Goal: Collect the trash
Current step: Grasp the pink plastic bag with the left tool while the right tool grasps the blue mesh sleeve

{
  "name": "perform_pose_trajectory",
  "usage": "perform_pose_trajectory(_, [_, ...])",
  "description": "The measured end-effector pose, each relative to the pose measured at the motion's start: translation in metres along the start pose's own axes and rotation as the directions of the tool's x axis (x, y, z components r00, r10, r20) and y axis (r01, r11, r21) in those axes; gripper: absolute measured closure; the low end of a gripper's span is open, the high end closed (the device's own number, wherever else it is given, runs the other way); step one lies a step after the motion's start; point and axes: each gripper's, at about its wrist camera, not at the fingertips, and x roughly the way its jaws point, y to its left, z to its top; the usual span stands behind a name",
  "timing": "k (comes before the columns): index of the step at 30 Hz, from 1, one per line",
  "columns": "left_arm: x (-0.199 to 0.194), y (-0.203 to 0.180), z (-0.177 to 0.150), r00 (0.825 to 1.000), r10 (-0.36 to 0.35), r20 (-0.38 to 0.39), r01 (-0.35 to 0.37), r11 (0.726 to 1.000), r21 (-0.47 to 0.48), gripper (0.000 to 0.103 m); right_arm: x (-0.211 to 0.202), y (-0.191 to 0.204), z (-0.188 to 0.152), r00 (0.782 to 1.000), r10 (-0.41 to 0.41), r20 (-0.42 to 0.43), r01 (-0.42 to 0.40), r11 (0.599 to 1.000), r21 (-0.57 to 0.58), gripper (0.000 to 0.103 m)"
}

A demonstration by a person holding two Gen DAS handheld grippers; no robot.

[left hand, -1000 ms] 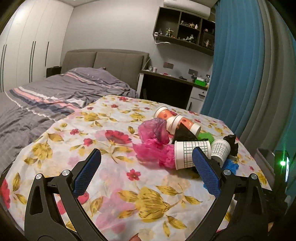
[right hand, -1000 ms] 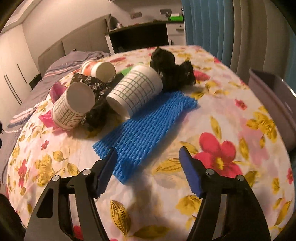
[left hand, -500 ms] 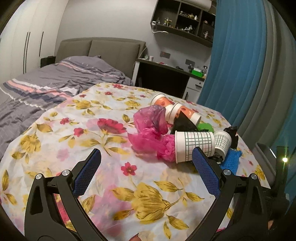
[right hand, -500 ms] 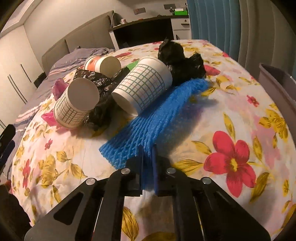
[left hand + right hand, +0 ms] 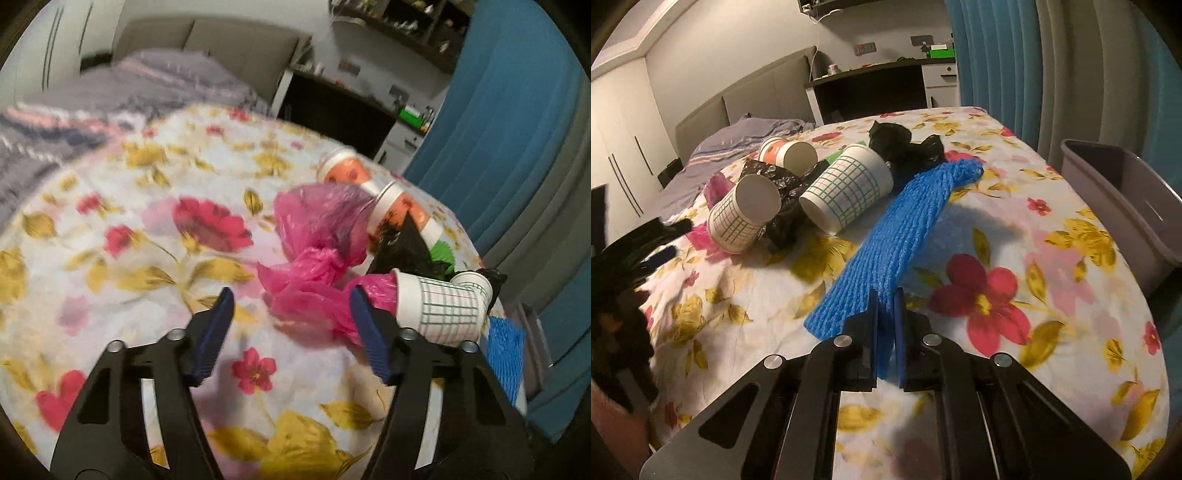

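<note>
My right gripper (image 5: 885, 299) is shut on the near end of a blue foam net (image 5: 897, 229) and holds it lifted off the floral table (image 5: 1015, 354); the net also shows in the left wrist view (image 5: 504, 354). My left gripper (image 5: 291, 314) is open, its jaws on either side of the near edge of a crumpled pink plastic bag (image 5: 317, 254). Two grid-pattern paper cups (image 5: 846, 192) (image 5: 744, 214) lie on their sides among black plastic bags (image 5: 905, 146). Orange paper cups (image 5: 399, 210) lie behind the pink bag.
A grey bin (image 5: 1126, 199) stands off the table's right edge. A blue curtain (image 5: 517, 129) hangs on the right. A bed (image 5: 92, 99) and a desk (image 5: 871, 92) lie beyond the table. The left gripper shows blurred at the left edge of the right wrist view (image 5: 635, 251).
My right gripper closed on the blue foam net and lifted it. My left gripper moved forward to the pink bag and narrowed its opening.
</note>
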Motion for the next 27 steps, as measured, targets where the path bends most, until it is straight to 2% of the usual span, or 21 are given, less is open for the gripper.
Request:
perform_pose_trajectory(2, [0.008,0.001,0.002,0.999,-0.026,-0.026,0.026,1.0,-0.017,0.054,-0.004,-0.004,-0.001,1.0,0.005,0.003,-0.005,1.0,0.0,0.095])
perform_pose_trajectory(4, [0.013,0.001,0.002,0.998,-0.047,-0.044,0.047,0.999,-0.018,0.069,-0.008,-0.006,-0.002,1.0,0.007,0.009,-0.007,1.0,0.0,0.095])
perform_pose_trajectory(5, [0.015,0.002,0.001,0.996,-0.066,-0.053,0.065,0.998,-0.027,0.073,-0.009,-0.006,-0.002,1.0,0.007,0.012,-0.007,1.0,-0.001,0.095])
perform_pose_trajectory(7, [0.016,0.002,-0.001,0.995,-0.079,-0.065,0.077,0.996,-0.033,0.091,-0.012,-0.007,-0.002,1.0,0.008,0.02,-0.008,1.0,0.0,0.095])
perform_pose_trajectory(9, [0.015,0.001,-0.005,0.994,-0.082,-0.068,0.08,0.996,-0.03,0.097,-0.014,-0.007,-0.001,1.0,0.01,0.026,-0.011,1.0,0.001,0.095])
perform_pose_trajectory(12, [0.006,-0.003,-0.008,0.994,-0.099,-0.041,0.099,0.995,-0.017,0.101,-0.015,-0.008,-0.001,0.999,0.01,0.035,-0.01,1.0,-0.002,0.095])
perform_pose_trajectory(18, [-0.039,-0.012,-0.007,0.992,-0.107,0.07,0.107,0.994,0.013,0.102,-0.021,-0.013,-0.001,0.999,0.012,0.052,-0.013,1.0,0.002,0.095])
perform_pose_trajectory(23, [-0.079,-0.02,0.001,0.977,-0.122,0.174,0.118,0.992,0.035,0.102,-0.032,-0.017,0.001,0.996,0.012,0.084,-0.013,1.0,0.007,0.095])
perform_pose_trajectory(27, [-0.094,-0.028,0.003,0.969,-0.133,0.21,0.126,0.991,0.045,0.102,-0.04,-0.019,0.001,0.995,0.017,0.101,-0.019,1.0,0.014,0.095])
